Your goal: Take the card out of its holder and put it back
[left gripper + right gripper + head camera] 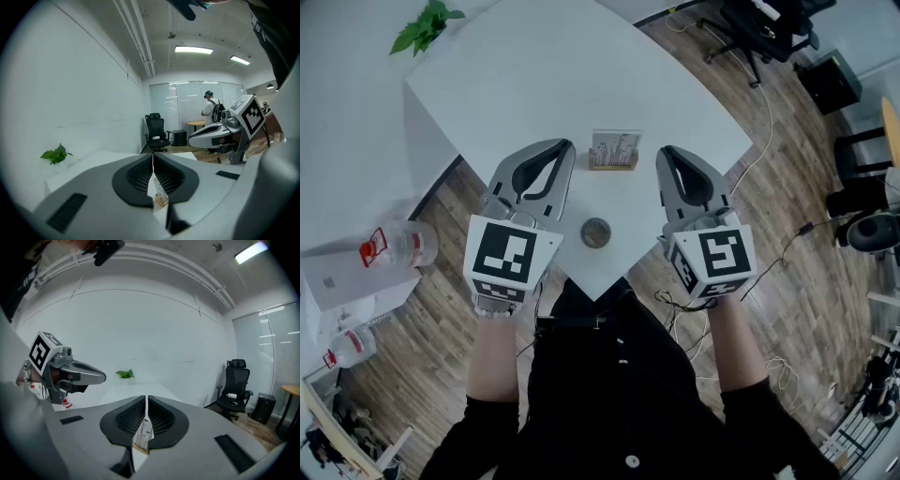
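Currently, in the head view, the card (pixel 616 142) is standing upright in its wooden holder (pixel 612 166) on the white table (pixel 534 75), and nothing is gripping it. The left gripper (pixel 566 145) is hovering just left of the holder and the right gripper (pixel 664 150) just right of it, both apart from it. Each is showing its jaws pressed together with nothing between them. Both forearms are reaching forward side by side, with the jaws pointing past the holder. A small round disc (pixel 595 232) is lying on the person's side of the holder.

Moving to the left gripper view, the jaws are meeting in a thin seam. The card (pixel 158 190) and holder are showing low behind that seam, beyond the tips and not between the pads. The gripper is pointing close to level, tipped slightly downward.

Turning to the right gripper view, the jaws are likewise closed and empty, with the card (pixel 143 433) lying beyond and below them. The pose is mirroring the left one.

Risks, as judged: closed jaws coming down on the holder are likely to knock it over or shove it, because it looks light. If one gripper is not steadying the holder, a pull on the card is likely to lift the holder too. A sideways drag is liable to bend the card.
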### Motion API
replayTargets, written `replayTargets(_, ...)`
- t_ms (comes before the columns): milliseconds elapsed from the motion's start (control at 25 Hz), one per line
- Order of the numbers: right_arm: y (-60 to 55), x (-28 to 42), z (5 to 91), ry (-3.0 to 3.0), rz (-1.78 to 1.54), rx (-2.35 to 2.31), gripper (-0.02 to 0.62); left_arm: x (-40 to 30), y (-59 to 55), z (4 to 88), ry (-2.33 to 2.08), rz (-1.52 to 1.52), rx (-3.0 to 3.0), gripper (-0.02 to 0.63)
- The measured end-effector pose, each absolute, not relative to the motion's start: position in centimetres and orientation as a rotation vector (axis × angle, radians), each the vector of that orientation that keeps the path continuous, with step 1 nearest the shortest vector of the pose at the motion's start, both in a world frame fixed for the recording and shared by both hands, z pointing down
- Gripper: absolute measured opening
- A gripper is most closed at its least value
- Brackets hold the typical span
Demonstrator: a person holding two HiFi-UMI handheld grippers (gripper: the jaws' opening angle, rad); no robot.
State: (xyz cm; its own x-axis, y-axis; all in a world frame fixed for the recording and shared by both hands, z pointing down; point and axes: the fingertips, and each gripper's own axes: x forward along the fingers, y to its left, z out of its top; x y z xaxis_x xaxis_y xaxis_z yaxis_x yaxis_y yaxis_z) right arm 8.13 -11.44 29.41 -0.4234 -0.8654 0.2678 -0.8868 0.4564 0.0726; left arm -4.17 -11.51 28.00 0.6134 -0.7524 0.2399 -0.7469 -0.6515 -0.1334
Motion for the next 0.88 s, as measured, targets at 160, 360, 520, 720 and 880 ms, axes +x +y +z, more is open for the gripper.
replayTargets(160,-10.0,7.8,27.6,-2.461,0.075,1.486,0.051,-4.8,-10.4,25.6,1.302,-0.385,-2.774,0.017)
replayTargets(360,-8.8,7.9,25.8,-2.486,0.036,1.475,0.051,-5.3,-8.9,24.0,1.376,-0.328,-2.799,0.015)
replayTargets(520,-8.4,7.7,24.6,-2.501,0.003,1.469,0.051,-5.3,-7.9,23.8,1.375,-0.352,-2.805,0.016)
replayTargets(720,-8.1,7.4,24.3,-2.508,-0.016,1.452,0.049,-5.4,-7.3,23.5,1.362,-0.339,-2.812,0.017)
replayTargets(880,-7.7,7.2,24.6,-2.505,-0.022,1.433,0.049,-5.4,-7.0,23.6,1.357,-0.344,-2.808,0.017)
